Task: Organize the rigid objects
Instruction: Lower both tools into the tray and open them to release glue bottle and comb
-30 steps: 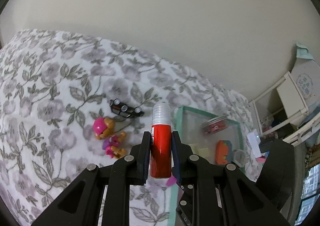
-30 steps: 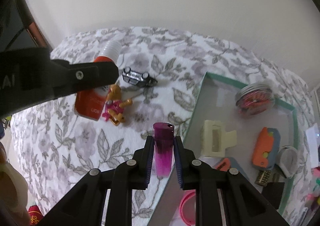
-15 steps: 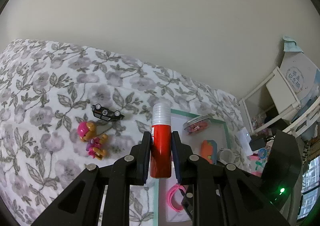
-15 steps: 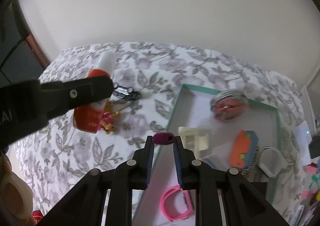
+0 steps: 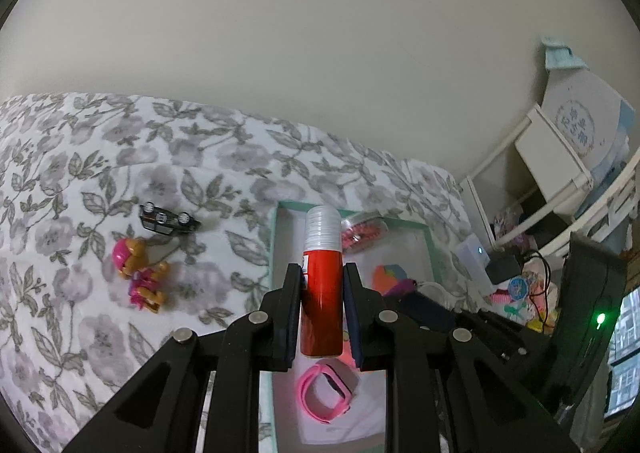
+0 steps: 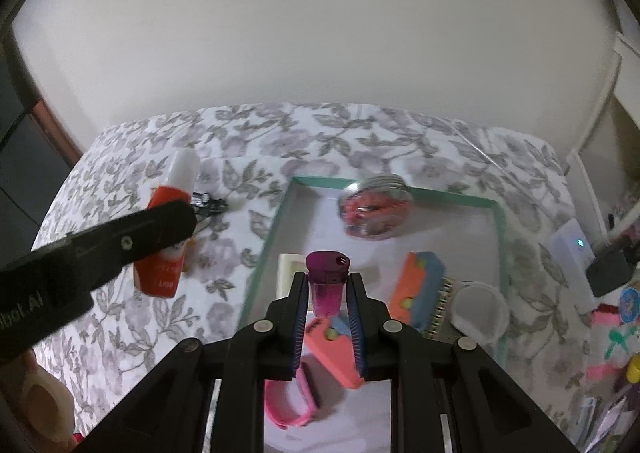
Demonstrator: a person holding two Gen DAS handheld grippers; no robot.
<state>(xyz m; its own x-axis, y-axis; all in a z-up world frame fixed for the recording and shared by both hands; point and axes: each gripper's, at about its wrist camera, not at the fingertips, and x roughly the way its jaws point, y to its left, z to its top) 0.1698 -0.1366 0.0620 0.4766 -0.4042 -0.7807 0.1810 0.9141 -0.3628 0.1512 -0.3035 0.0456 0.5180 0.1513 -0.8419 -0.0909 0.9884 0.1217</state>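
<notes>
— What was each hand carrying?

— The left gripper (image 5: 322,309) was clamped on a red bottle with a white ribbed cap (image 5: 322,285), held upright above the near end of the green-rimmed tray (image 5: 273,249). The right gripper (image 6: 329,307) pinched a small purple lighter (image 6: 327,283) over the tray's middle.

— And what lay in the tray?

— A pink wristband (image 6: 288,403), a round clear box of red bits (image 6: 374,211), an orange and blue block (image 6: 420,285), a cream clip (image 6: 289,273) partly hidden.

— What sat outside it?

— On the floral bedspread (image 5: 80,181), a black toy car (image 5: 166,217) lay near a pink and orange figure (image 5: 140,279), both well apart from the tray.
</notes>
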